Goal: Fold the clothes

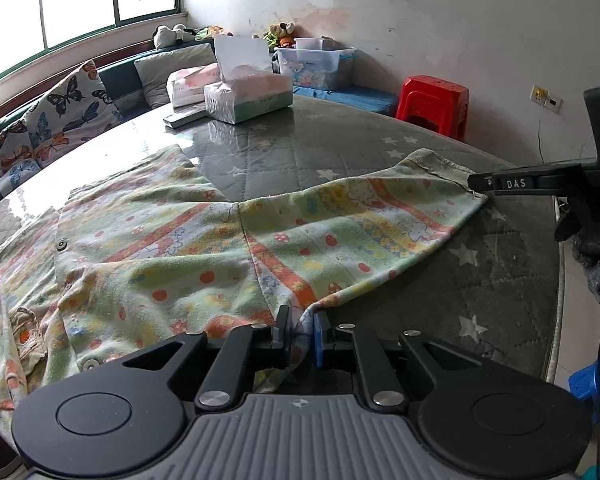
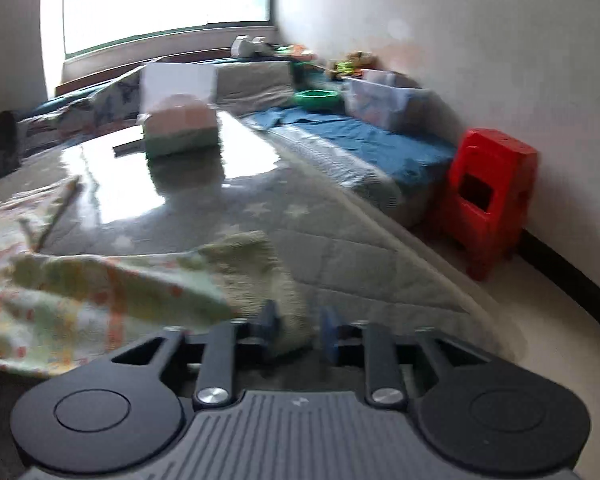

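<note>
A pale green child's garment (image 1: 172,248) with orange stripes and cartoon prints lies spread on the grey star-patterned table (image 1: 480,280). My left gripper (image 1: 302,336) is shut on the garment's near edge, with cloth pinched between its fingers. My right gripper (image 1: 484,186) comes in from the right and holds the ribbed sleeve cuff (image 1: 436,166). In the blurred right wrist view, the right gripper (image 2: 298,326) has the ribbed cuff (image 2: 260,272) between its fingers, and the garment (image 2: 80,296) trails off to the left.
A tissue pack (image 1: 248,94) and a second packet (image 1: 188,86) stand at the table's far side. A bench with butterfly cushions (image 1: 68,108) runs along the window. A red stool (image 1: 434,102) and a plastic storage box (image 1: 316,62) stand by the wall.
</note>
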